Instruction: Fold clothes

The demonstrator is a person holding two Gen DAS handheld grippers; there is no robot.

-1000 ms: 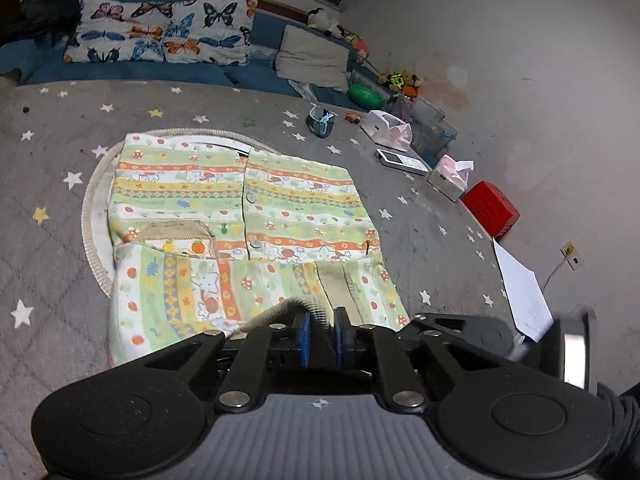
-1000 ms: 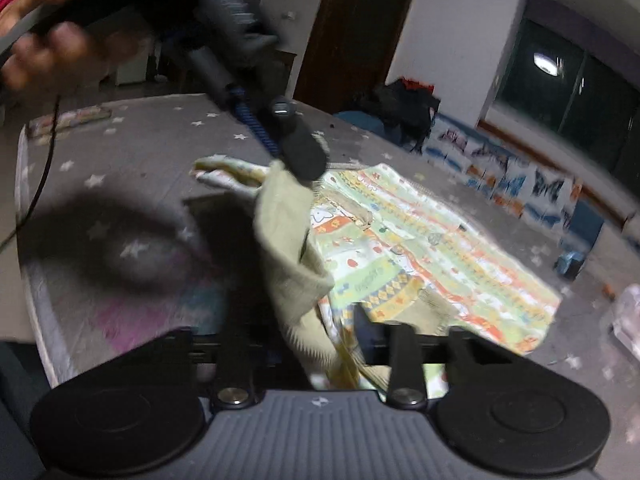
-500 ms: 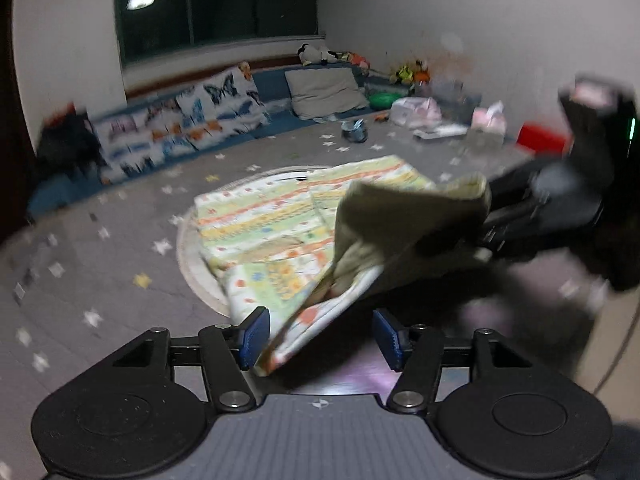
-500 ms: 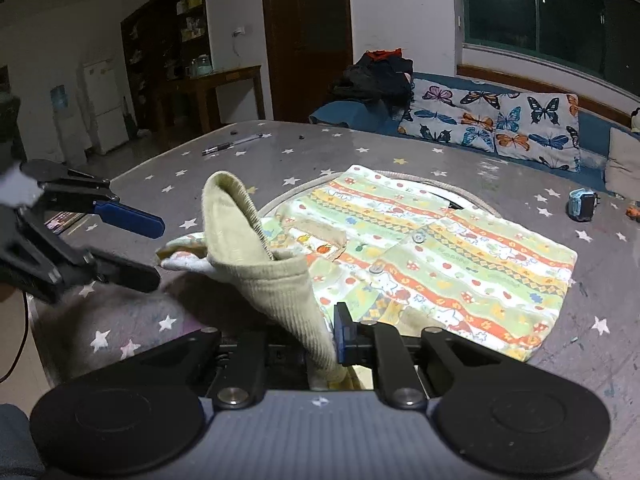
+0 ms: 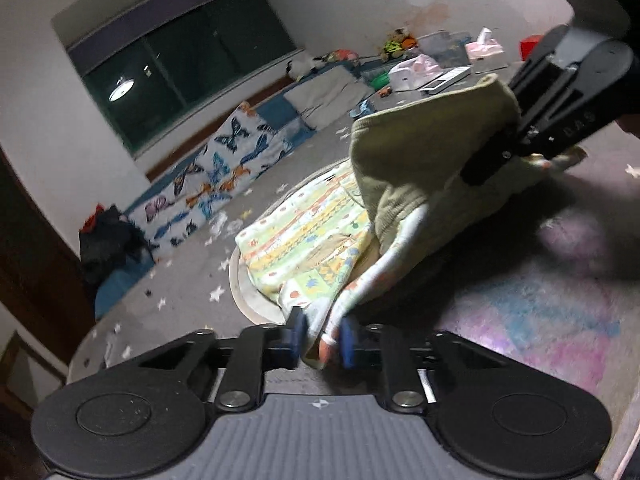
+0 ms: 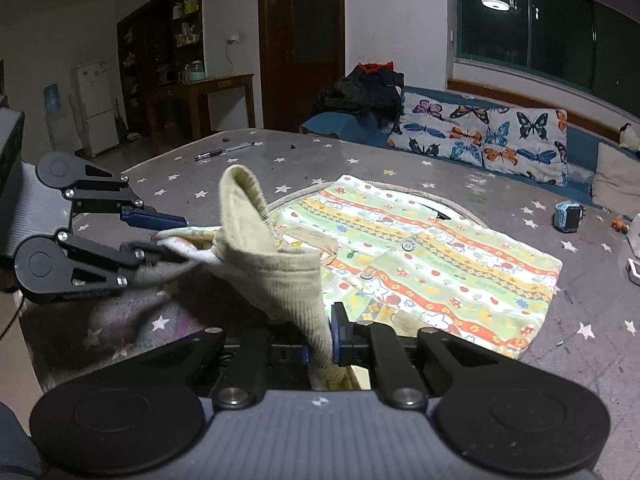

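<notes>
The patterned garment (image 6: 432, 256) lay mostly flat on the star-print bed (image 6: 360, 152), its near end lifted. The left claw (image 5: 322, 336) had just been closing and pinched the white printed edge; the right claw (image 6: 320, 340) was clenched on the ribbed olive cuff (image 6: 276, 264), raised between them

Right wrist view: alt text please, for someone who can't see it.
Both grippers pinch the lifted near edge of a colourful patterned garment: the right gripper on its ribbed hem, the left gripper on a corner. The rest lies flat on a star-print surface.
</notes>
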